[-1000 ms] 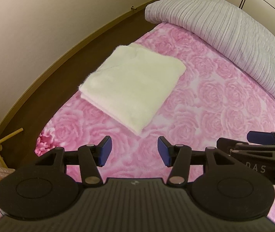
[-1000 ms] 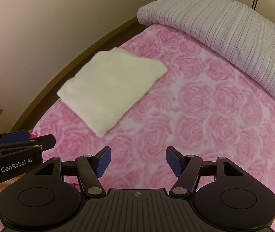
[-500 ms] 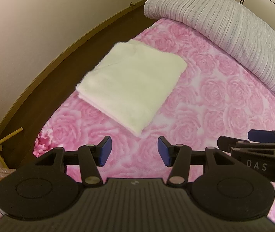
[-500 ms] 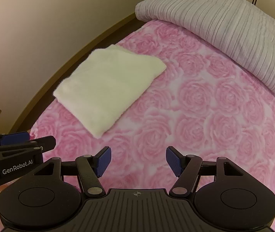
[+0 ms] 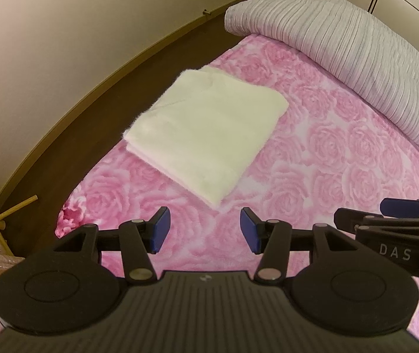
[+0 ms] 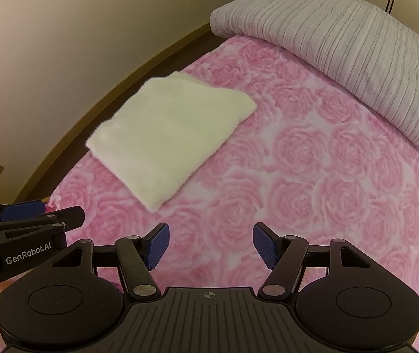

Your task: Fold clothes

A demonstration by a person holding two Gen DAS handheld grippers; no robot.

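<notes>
A folded cream garment is lying flat on the bed, near the bed's left edge, its layered edges showing along the side that faces the wall. In the right wrist view I am seeing the same garment as a neat, fuzzy rectangle with one corner pointing toward my cameras. It is resting on a pink blanket printed with roses, which is covering the whole near part of the bed.

I am holding the left hand-held gripper just short of the garment's near corner, above the blanket; its jaws are standing apart with nothing between the blue pads, so it is released and touching no cloth. The right hand-held gripper is hovering over bare blanket, to the right of the garment and apart from it; its jaws are likewise spread, with only the rose print showing between the pads. Each hand-held gripper is appearing at the edge of the other's view: the right one at the left camera's right margin, the left one at the right camera's left margin. They are sitting side by side, both pointing steeply downward.

Farther out, a grey ribbed duvet is lying bunched along the far side of the bed, well apart from the garment. A dark floor strip and a beige wall are running along the bed's left side, and a wooden stand is showing at the lower left.
</notes>
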